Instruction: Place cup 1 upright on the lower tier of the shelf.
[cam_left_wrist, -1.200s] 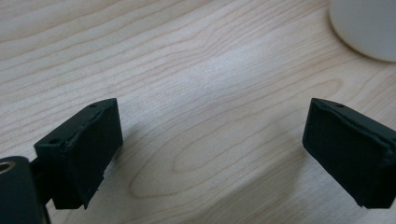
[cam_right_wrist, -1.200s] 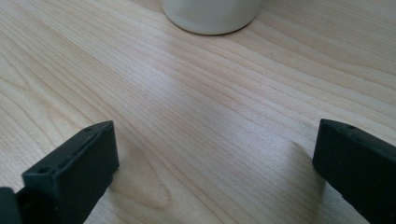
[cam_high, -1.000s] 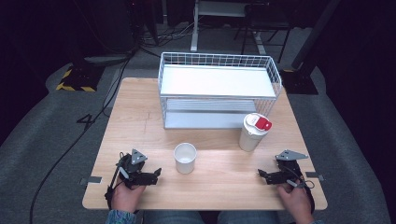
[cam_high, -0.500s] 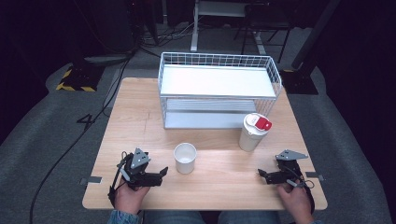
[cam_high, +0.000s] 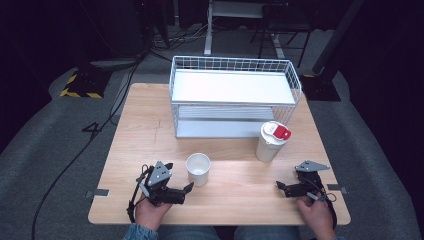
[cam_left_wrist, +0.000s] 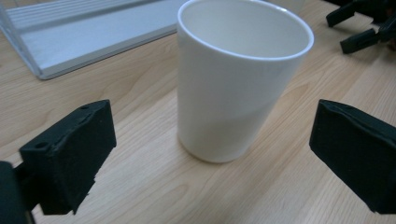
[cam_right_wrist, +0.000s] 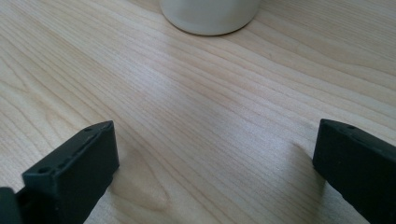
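Standing at the back of the wooden bench, a white wire rack dwarfs the lidded tub and white cup. Left gripper faces the cup with jaws wide apart; right gripper rests, jaws spread.

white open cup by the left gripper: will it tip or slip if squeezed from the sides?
The white cup looks rigid and glossy, so probably slippery. It tapers to a narrower base, so a high push may tip it. It looks empty, likely light. The left gripper is open beside it.
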